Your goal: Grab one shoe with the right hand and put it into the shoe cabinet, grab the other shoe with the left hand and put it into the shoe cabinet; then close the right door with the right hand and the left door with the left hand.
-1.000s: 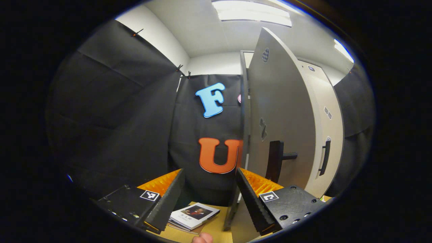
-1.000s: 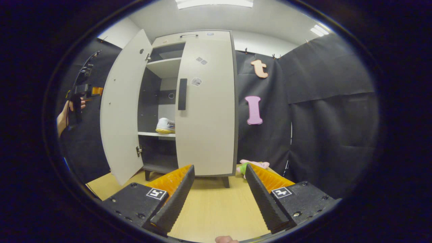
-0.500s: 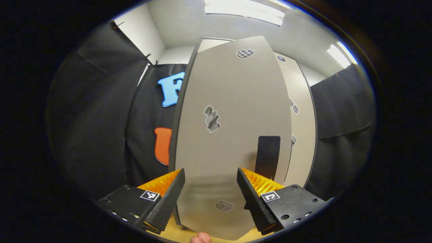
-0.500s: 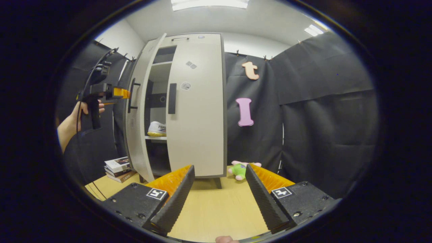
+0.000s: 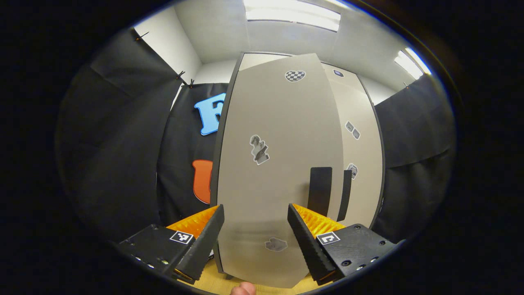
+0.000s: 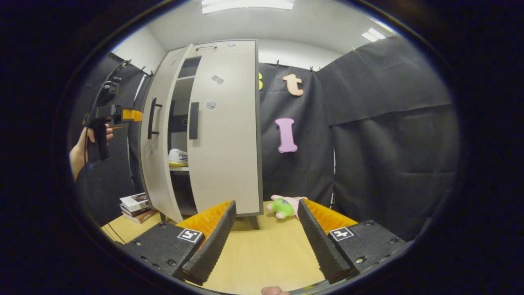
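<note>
Right now the left hand-held gripper (image 5: 256, 237) faces the outer face of the tall beige left door (image 5: 278, 172) of the shoe cabinet, its fingers spread apart with nothing between them, so it is released. That door carries a few small stickers and a black vertical handle (image 5: 319, 191), and its lower part fills the gap seen between the fingers. Whether the fingertips touch the panel cannot be told.

From the right gripper view, the left door (image 6: 157, 135) stands slightly ajar, with a narrow dark opening between it and the beige right door (image 6: 227, 135), which lies flush with the cabinet front. Through that opening a white shoe with a yellow sole (image 6: 178, 157) sits on an inner shelf. The other gripper, held by a hand (image 6: 77, 151), is just to the left of the ajar door.

The right hand-held gripper (image 6: 266, 241) hangs over the light wooden tabletop (image 6: 266, 254), well apart from the cabinet, fingers wide and released. A green and pink plush toy (image 6: 283, 206) lies near the cabinet's right corner, and a small stack of books (image 6: 135, 203) lies left of it.
</note>
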Motion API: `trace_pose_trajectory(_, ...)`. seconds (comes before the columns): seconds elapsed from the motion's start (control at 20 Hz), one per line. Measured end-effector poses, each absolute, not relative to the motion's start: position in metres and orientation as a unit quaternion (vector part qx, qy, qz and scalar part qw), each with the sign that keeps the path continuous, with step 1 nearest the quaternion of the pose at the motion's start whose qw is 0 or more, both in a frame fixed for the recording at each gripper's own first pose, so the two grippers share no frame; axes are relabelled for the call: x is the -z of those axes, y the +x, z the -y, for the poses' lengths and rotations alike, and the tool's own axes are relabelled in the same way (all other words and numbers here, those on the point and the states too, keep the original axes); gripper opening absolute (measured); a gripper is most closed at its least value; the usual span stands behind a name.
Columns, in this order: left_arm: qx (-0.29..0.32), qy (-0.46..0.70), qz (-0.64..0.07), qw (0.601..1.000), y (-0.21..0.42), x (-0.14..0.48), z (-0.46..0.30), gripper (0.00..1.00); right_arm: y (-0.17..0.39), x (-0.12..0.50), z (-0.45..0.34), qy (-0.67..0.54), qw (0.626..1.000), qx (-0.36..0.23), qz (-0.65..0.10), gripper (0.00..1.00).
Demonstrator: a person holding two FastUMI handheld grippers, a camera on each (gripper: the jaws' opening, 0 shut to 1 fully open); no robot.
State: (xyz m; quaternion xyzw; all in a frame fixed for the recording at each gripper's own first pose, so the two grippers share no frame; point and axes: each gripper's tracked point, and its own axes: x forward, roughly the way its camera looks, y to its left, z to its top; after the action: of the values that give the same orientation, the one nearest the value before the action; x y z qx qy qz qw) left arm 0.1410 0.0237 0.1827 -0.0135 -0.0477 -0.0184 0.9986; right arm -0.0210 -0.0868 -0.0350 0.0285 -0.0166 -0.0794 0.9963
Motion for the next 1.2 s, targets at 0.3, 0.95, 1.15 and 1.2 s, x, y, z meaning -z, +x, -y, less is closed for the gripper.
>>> trace_pose_trajectory(0.3, 0.032, -0.022, 0.043, 0.998, 0.083, -0.177, -0.018, 0.94, -0.018, 0.036, 0.077, 0.021, 0.998, 0.065, 0.014, 0.98)
trace_pose_trajectory(0.95, 0.063, -0.049, -0.005, 0.997, 0.001, -0.104, 0.034, 0.94, -0.029, 0.042, 0.061, 0.012, 0.999, 0.046, 0.010, 0.98)
trace_pose_trajectory(1.15, 0.042, -0.009, -0.011, 0.999, -0.014, -0.075, 0.035, 0.94, -0.032, 0.045, 0.061, 0.010, 0.999, 0.046, 0.006, 0.98)
trace_pose_trajectory(1.2, 0.039, 0.000, -0.012, 0.999, -0.019, -0.068, 0.038, 0.94, -0.033, 0.047, 0.061, 0.009, 0.999, 0.047, 0.005, 0.98)
